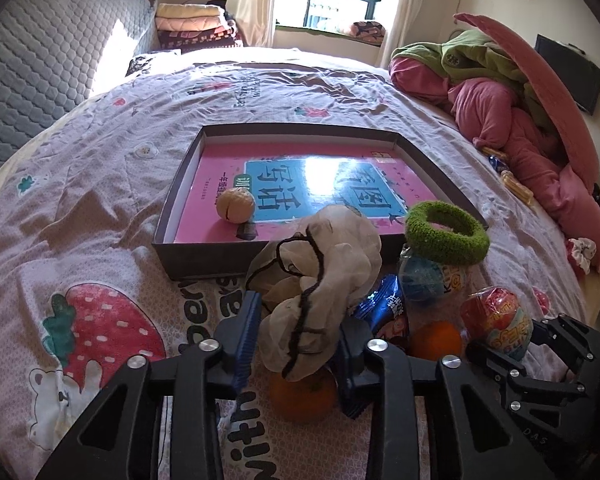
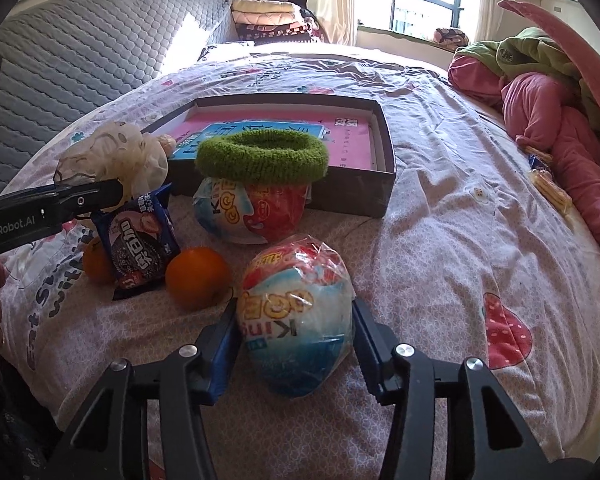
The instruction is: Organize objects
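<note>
**Bed-top sorting: both grips taken, nothing yet in the box**

Left hand-held gripper (image 1: 296, 344): jaws narrow, pinching a crumpled pale mesh bag (image 1: 320, 280) with a black drawstring. The bag is thin, limp and shapeless. Risk: the loose cord could snag the blue snack packet (image 1: 384, 312) or drag across the orange (image 1: 304, 396) lying just under it; soft fabric may also slip out of the pads.

Right hand-held gripper (image 2: 296, 340): jaws half closed against the sides of an egg-shaped toy in glossy plastic wrap (image 2: 296, 312), which rests on the bed. Risk: the rounded, slick form could squirt out forward if squeezed off-centre, or the film could slide over the shell.

Box (image 1: 204, 248): shallow, dark card walls, a pink book lying flat inside it, a walnut (image 1: 235, 205) lying on the book. It sits beyond the pile, on the soft printed quilt (image 1: 100, 200).

Second wrapped egg (image 2: 256, 212): just before the box, a fuzzy green ring (image 2: 262, 156) perched on top; a nudge would likely tip it off.

Second orange (image 2: 198, 278): round, prone to roll on the soft quilt.
</note>
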